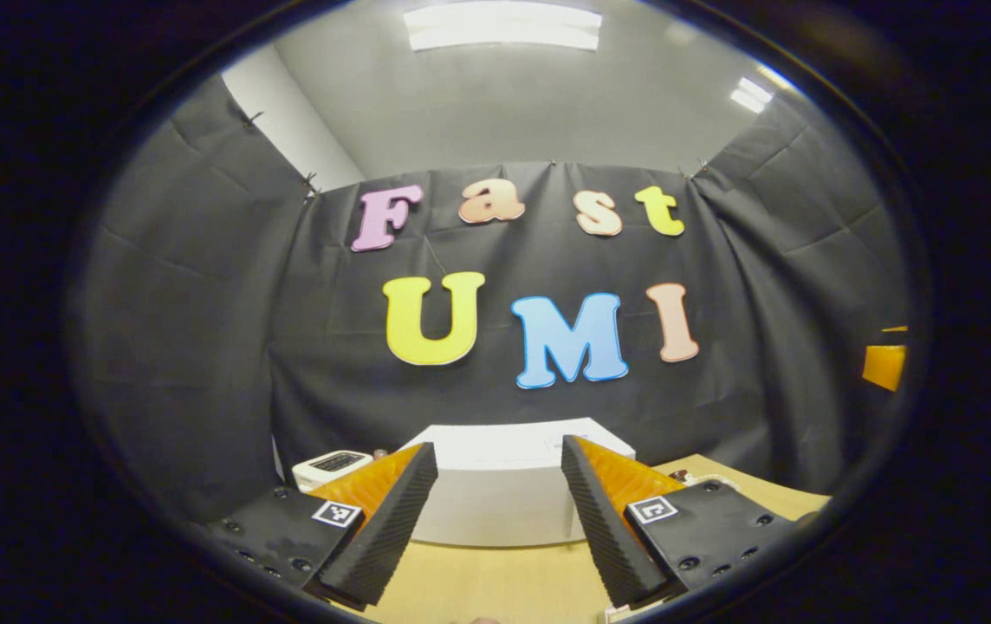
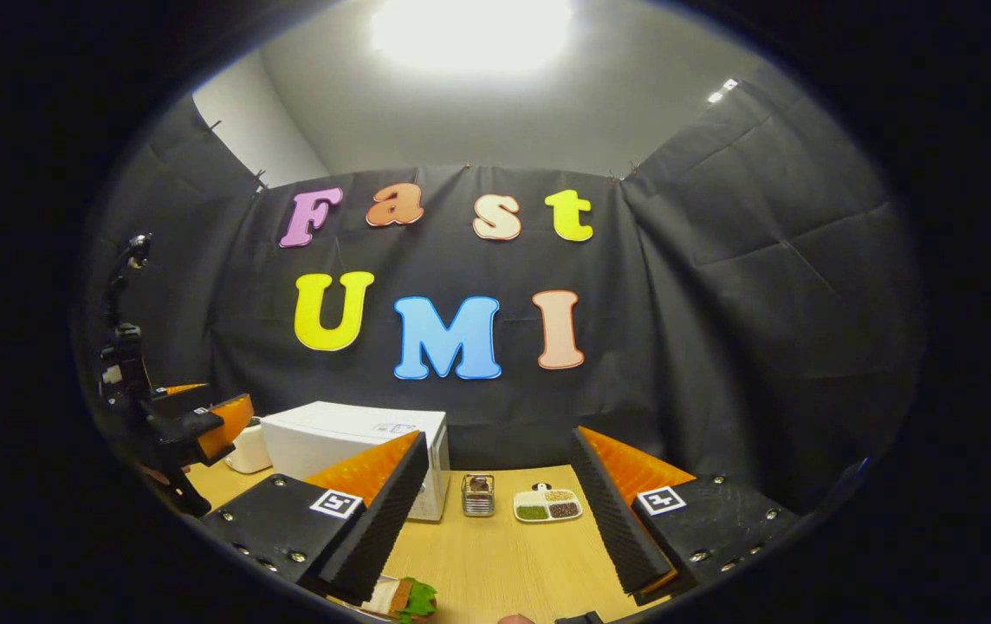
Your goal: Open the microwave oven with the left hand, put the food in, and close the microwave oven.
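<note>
Nearest in the left gripper view, the left tongs [image 1: 500, 511] stand wide apart with nothing between them, held above the wooden counter [image 1: 495, 585] and aimed at the white microwave oven [image 1: 504, 485], which sits straight ahead near the back of the counter. In the right gripper view the right tongs [image 2: 495, 511] are likewise spread and empty, and at the bottom edge just beside their left finger lies the food [image 2: 404, 598], what looks like a sandwich with green leaves, cut off by the rim so that its plate or wrapping cannot be made out. The step in hand, as I judge it, is reaching for the oven door, which looks closed. To do it well, the left tongs should come in level, find the door's handle or free edge, close on it squarely and swing it along its hinge arc rather than pull straight back, lest the light oven slide on the counter. Which side the door opens from is hard to tell: in the left gripper view the front is a plain white face half hidden by the fingers, and no handle can be seen. Farther off, beside the oven, stand a small wire basket [image 2: 478, 494] and a divided dish [image 2: 547, 504] of small foodstuffs. A small white appliance [image 1: 331, 468] sits left of the oven, its make unclear.
</note>
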Motion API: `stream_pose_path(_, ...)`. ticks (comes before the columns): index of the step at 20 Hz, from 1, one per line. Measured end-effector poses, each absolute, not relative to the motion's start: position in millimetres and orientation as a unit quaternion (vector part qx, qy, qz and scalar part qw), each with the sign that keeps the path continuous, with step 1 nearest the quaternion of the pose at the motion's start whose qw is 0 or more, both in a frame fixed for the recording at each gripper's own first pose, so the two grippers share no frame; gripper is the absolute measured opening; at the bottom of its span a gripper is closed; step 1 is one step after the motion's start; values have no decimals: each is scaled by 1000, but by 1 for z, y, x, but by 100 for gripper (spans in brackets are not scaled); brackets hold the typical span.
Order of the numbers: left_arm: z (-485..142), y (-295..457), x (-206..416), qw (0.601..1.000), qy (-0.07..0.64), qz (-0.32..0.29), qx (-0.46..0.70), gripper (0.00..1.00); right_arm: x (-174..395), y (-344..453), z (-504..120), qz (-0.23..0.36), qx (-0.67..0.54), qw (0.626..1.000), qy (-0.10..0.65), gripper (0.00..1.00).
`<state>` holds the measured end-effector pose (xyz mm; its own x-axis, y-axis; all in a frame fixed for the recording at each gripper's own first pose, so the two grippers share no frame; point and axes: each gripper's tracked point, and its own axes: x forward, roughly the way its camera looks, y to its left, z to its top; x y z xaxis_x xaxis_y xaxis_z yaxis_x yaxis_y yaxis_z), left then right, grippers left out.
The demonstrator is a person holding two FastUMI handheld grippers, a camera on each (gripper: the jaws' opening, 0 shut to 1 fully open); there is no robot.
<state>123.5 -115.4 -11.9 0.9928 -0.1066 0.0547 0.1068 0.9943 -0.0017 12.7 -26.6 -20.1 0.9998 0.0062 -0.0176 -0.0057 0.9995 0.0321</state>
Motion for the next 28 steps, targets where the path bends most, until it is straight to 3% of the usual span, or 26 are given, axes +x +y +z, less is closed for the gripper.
stream_pose_path(10,-83,-189,239,992,7,-125,-6,97,22,-46,-26,-89,-22,995,29,99)
stream_pose_path(20,-181,-247,296,984,64,-163,33,100,2,-75,-31,-176,-42,982,57,99)
stream_pose_path(26,-230,-261,314,978,118,-165,41,91,-11,-80,-37,-206,-50,974,75,99)
stream_pose_path(28,-242,-261,318,977,131,-161,45,80,-14,-79,-39,-209,-56,973,79,99)
